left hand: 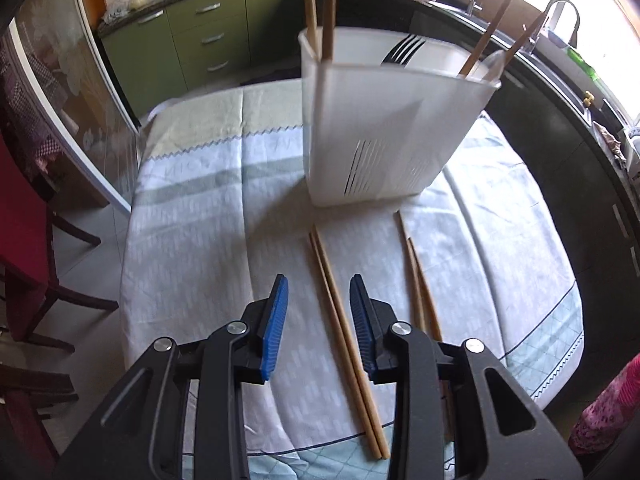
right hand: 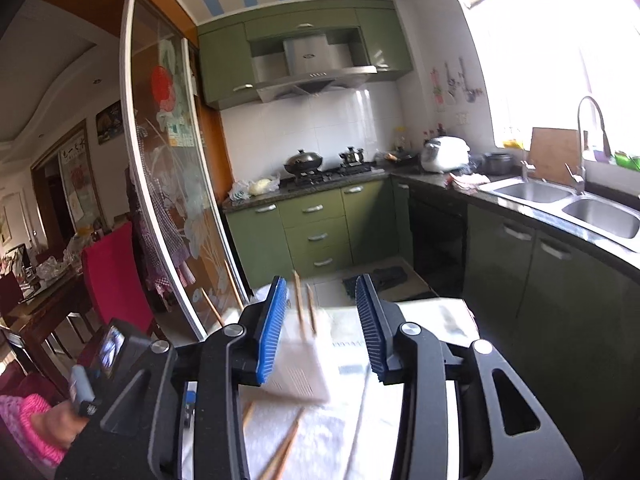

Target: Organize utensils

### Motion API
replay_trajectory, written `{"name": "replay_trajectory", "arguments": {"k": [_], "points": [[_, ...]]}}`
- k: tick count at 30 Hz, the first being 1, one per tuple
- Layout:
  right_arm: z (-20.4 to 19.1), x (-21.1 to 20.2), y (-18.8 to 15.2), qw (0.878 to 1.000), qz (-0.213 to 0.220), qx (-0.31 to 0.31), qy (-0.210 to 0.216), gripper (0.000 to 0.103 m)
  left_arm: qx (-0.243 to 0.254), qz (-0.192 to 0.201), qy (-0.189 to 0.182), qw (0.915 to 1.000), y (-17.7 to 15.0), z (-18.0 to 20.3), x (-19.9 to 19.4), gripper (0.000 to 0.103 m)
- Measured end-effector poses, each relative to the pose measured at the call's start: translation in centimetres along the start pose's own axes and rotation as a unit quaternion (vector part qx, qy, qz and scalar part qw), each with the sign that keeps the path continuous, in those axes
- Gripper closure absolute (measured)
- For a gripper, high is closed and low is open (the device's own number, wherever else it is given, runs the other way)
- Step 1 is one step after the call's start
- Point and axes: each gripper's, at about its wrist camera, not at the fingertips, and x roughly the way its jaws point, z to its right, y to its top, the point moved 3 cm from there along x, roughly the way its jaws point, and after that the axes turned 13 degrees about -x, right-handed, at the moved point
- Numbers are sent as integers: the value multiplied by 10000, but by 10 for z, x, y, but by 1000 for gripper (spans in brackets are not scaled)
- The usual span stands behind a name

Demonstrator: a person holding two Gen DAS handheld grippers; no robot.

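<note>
Little here can be read. The cloth (left hand: 192, 184) over the bench carries faint woven letters, seen reversed and too pale to make out. A hanging scroll (right hand: 76, 172) in the far room bears dark brush characters too small to read. The range hood (right hand: 308, 58) has a small oval badge, illegible.

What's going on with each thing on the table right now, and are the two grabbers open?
Left gripper: open, holding nothing, above a chopstick pair.
Right gripper: open, empty.
White utensil holder: upright on the cloth, holding chopsticks.
Chopsticks in holder: standing up.
Near chopstick pair: flat on the cloth, side by side.
Other chopstick pair: flat, beside it.
</note>
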Motion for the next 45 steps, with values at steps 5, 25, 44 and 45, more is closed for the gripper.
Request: {"name": "replay_trajectory", "arguments": {"k": [5,25,44,45], "points": [[22,-20,-56,9982,-474,377,-24,66,-140,-423,132,9989,-6,-5,39,74],[12,31,-141,9819,-1797,516,313,66,9,-806,396,9960,-20,8,75,87],[-98,157,-199,9339,-3429,-843,563,64,-121,-727,211,9971,-27,-35,65,96],[-99,158,-200,9324,-3463,-887,541,64,-101,-714,206,9972,-26,-34,66,95]]}}
